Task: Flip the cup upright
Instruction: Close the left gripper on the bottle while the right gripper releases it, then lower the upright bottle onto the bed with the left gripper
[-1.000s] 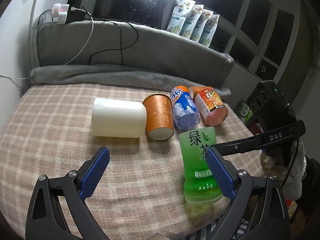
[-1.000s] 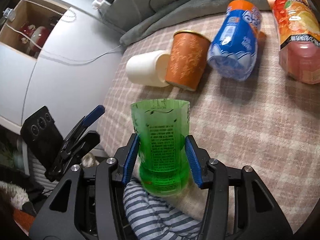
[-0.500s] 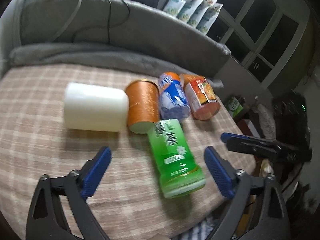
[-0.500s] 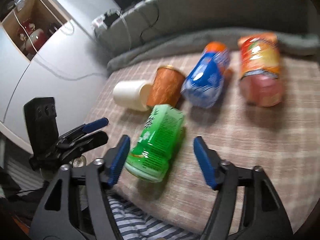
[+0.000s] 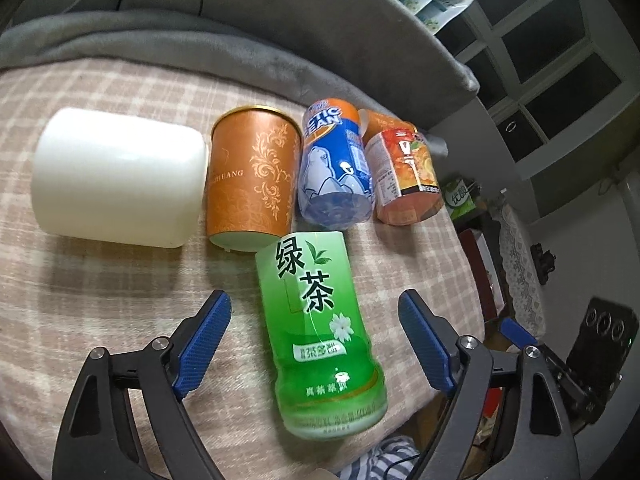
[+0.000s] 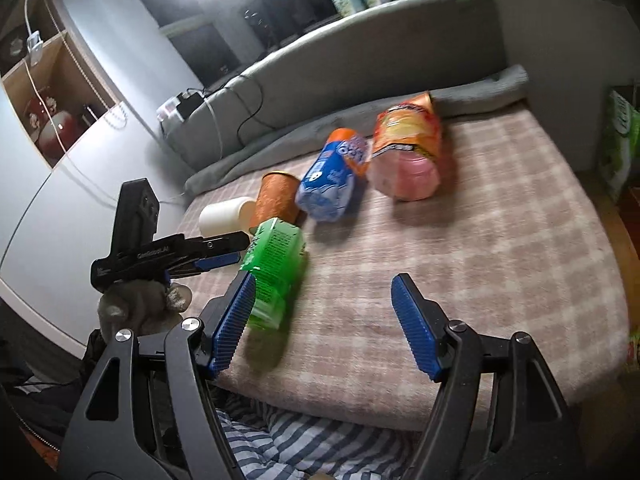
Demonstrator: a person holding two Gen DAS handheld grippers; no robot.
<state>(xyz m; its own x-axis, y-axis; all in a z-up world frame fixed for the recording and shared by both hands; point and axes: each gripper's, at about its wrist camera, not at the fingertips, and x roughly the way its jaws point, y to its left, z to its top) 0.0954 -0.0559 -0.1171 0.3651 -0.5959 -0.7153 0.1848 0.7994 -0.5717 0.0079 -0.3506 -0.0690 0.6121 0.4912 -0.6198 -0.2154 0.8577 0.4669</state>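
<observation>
A green tea cup (image 5: 320, 328) lies on its side on the checked blanket (image 5: 80, 300), near the front edge. My left gripper (image 5: 316, 344) is open, one finger on each side of the cup, not touching it. In the right wrist view the green cup (image 6: 276, 268) lies left of centre, and my right gripper (image 6: 324, 324) is open and empty, pulled back to its right. Behind the green cup lie a white cup (image 5: 116, 176), an orange cup (image 5: 252, 180), a blue cup (image 5: 336, 168) and a red-orange cup (image 5: 404, 176), all on their sides.
A grey padded headboard (image 5: 280, 28) and a rolled grey blanket (image 5: 120, 40) close off the back. Striped fabric (image 6: 300, 444) hangs below the front edge. The left gripper's body (image 6: 160, 256) reaches in from the left in the right wrist view.
My right gripper opened and let go of the green cup, which now lies on its side, then drew back to the right. My left gripper moved in around the cup.
</observation>
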